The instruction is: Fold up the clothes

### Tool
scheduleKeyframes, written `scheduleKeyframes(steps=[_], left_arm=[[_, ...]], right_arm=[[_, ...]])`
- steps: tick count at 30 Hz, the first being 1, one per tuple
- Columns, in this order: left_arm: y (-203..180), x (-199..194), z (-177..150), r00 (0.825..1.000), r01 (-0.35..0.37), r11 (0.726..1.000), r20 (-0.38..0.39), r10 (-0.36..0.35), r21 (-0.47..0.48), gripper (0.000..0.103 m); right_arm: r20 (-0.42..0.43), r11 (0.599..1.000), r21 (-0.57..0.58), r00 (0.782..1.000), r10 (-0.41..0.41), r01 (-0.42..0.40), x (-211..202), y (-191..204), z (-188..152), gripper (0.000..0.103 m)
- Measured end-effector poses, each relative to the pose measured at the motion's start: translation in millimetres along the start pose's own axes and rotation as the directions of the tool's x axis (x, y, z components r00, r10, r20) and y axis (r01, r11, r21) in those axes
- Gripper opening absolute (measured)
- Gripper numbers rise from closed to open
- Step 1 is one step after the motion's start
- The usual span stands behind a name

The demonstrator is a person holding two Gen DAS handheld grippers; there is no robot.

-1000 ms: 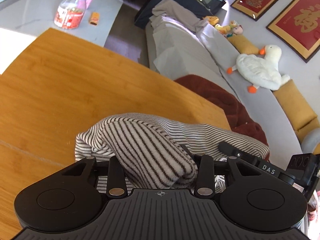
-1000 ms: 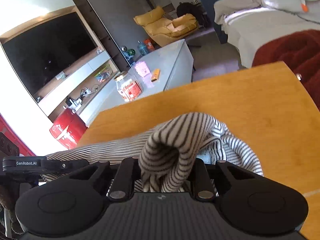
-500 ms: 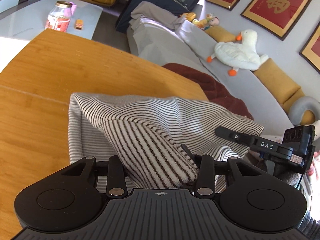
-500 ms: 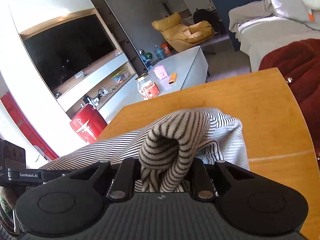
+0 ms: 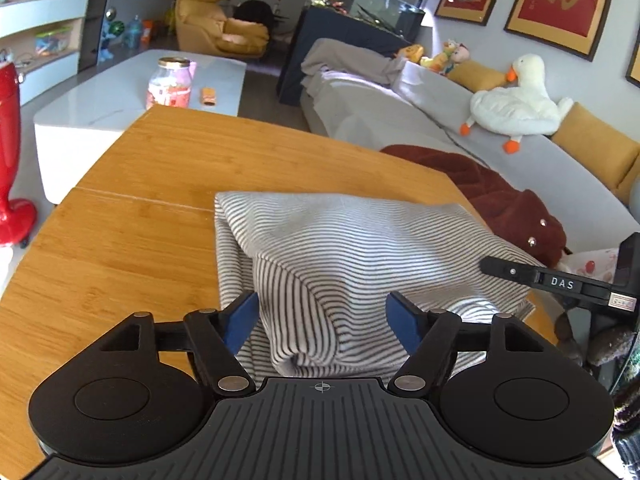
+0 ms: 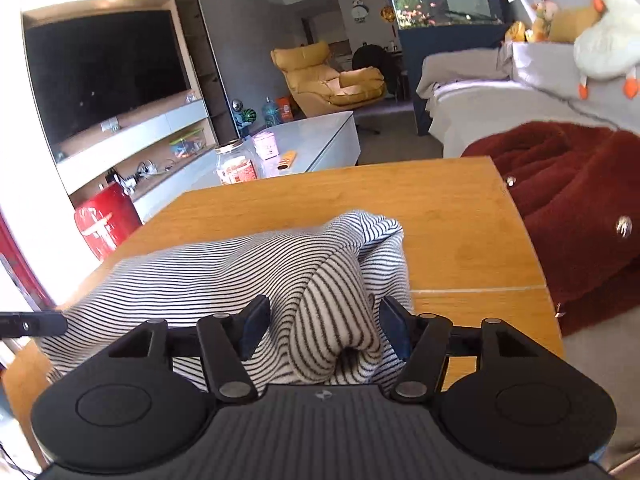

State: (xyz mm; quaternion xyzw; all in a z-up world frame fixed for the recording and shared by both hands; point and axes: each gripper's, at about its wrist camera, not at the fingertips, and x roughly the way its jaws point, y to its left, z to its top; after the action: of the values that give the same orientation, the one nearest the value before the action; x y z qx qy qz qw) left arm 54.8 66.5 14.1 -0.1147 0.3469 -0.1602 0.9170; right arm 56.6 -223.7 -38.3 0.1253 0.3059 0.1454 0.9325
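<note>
On my far left stands a red vase-shaped object (image 5: 10, 152), then a glass jar (image 5: 170, 84) with a red label too small to read. My left tool (image 5: 322, 316) is spread, its blue pads (image 5: 240, 320) clear of the striped garment (image 5: 352, 256), which lies bunched on the wooden bench (image 5: 120, 248) with a fold rising between the jaws. My right tool (image 6: 324, 322) is spread too, cloth humped between its fingers, not pinched. At the left view's right edge, the other rig's arm (image 5: 560, 282) reads "DAS". Beyond it, a dark red fleece (image 5: 500, 196) and a plush goose (image 5: 516, 104).
</note>
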Motion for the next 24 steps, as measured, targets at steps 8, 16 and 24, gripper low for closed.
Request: scheduleKeyframes(steps=[8, 16, 24], left_arm=[[-1, 25, 2, 0.997, -0.080, 0.997, 0.004, 0.080, 0.008, 0.065], [-9, 11, -5, 0.991, -0.131, 0.991, 0.007, 0.131, 0.036, 0.074], [-34, -17, 7, 0.995, 0.092, 0.995, 0.034, -0.091, -0.039, 0.083]], right_arm=[[0.096, 0.992, -0.120, 0.994, 0.046, -0.035, 5, 23, 27, 0.024], [0.026, 0.966, -0.236, 0.995, -0.101, 0.104, 33, 6, 16, 0.057], [0.090, 0.970, -0.166, 0.982, -0.165, 0.179, 7, -14, 24, 0.098]])
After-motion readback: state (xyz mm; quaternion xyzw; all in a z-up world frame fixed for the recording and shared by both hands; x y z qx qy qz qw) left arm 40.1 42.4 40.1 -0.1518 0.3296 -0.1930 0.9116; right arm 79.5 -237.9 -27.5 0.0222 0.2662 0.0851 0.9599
